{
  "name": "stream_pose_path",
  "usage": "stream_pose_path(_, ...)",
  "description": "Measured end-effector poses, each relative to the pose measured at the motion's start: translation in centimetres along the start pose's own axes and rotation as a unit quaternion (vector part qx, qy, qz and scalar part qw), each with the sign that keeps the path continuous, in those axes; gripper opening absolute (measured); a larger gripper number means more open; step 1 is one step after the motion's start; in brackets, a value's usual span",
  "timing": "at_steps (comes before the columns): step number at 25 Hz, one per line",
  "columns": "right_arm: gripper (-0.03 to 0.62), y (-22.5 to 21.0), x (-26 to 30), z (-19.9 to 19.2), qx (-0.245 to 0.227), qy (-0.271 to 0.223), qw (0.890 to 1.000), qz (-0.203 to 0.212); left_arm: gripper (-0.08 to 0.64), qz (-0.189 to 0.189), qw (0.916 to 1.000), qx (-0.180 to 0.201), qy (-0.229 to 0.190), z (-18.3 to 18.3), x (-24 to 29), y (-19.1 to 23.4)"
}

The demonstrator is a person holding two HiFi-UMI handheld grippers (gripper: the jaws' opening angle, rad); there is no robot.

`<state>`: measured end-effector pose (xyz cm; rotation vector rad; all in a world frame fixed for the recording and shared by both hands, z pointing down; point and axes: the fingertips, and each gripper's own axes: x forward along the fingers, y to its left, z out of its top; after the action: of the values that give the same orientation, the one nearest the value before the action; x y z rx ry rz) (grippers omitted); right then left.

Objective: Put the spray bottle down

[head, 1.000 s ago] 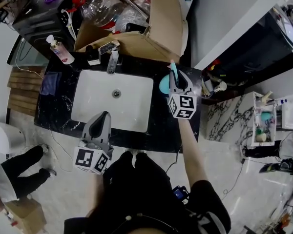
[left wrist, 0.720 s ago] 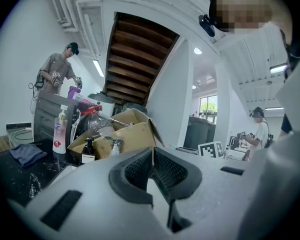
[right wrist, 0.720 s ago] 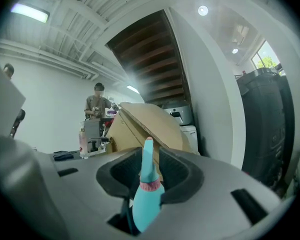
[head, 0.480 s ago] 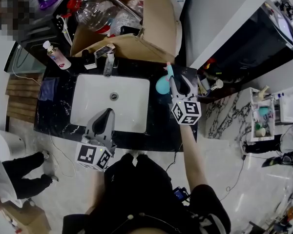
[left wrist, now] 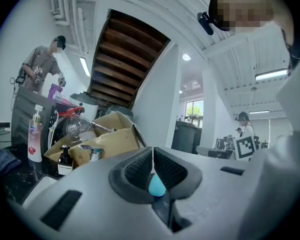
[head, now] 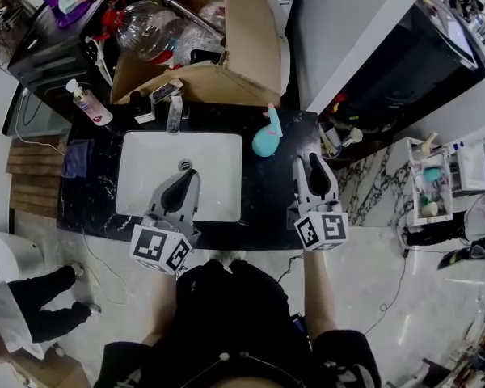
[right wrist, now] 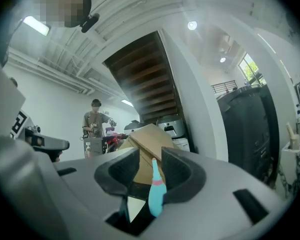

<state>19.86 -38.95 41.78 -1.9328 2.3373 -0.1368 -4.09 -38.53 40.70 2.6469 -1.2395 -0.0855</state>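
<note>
The bottle [head: 266, 136] is down, upright on the black bench [head: 268, 204] at the sink's [head: 145, 168] two o'clock, just off the basin rim, nozzle tipped toward twelve. The right tool [head: 313, 164] sits at the bottle's four o'clock, clear of it, with bare bench showing between the two. Its jaws have just been opening and now stand wide. In the right gripper view the bottle shows in the gap between them, but beyond the tips, and neither pad touches it. The left tool [head: 184, 183] hangs over the sink's six o'clock edge, pointing toward one o'clock. Its jaws are narrow, pads all but together with only a slit between, and nothing is gripped. A box [head: 242, 47] stands at the sink's twelve o'clock and a soap bottle [head: 87, 103] at its ten.
</note>
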Motion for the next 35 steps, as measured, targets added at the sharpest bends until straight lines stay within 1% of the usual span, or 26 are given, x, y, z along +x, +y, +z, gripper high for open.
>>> stream_pose_path(5, 0.110, 0.4, -3.6, 0.4, 0.028, 0.005, 0.999, -0.027, 0.012, -0.010, 0.9998, 0.011, -0.016, 1.4, 0.3, -0.2)
stream_pose_path(7, 0.093, 0.7, -4.7, 1.0, 0.038, -0.001, 0.999, -0.034, 0.012, -0.010, 0.9996, 0.014, -0.023, 1.8, 0.3, -0.1)
stream_pose_path(8, 0.075, 0.9, -5.3, 1.4, 0.042, -0.007, 0.998, -0.039, 0.012, -0.010, 0.9995, 0.016, -0.026, 2.0, 0.3, -0.1)
stream_pose_path(10, 0.003, 1.1, -6.3, 2.2, 0.044, -0.017, 0.998, -0.049, 0.012, -0.011, 0.9993, 0.019, -0.032, 2.3, 0.2, -0.1)
stream_pose_path(19, 0.003, 1.8, -7.2, 4.2, 0.049, -0.012, 0.997, -0.053, 0.012, -0.006, 0.9989, 0.024, -0.039, 2.8, -0.3, -0.4)
stream_pose_path(26, 0.003, 2.4, -7.0, 4.4, 0.047, -0.015, 0.998, -0.044, 0.012, -0.002, 0.9986, 0.031, -0.043, 2.9, -0.9, -0.5)
stream_pose_path(35, 0.003, 2.8, -6.9, 4.4, 0.048, -0.013, 0.998, -0.040, 0.012, 0.000, 0.9985, 0.029, -0.047, 3.1, -1.6, -0.3)
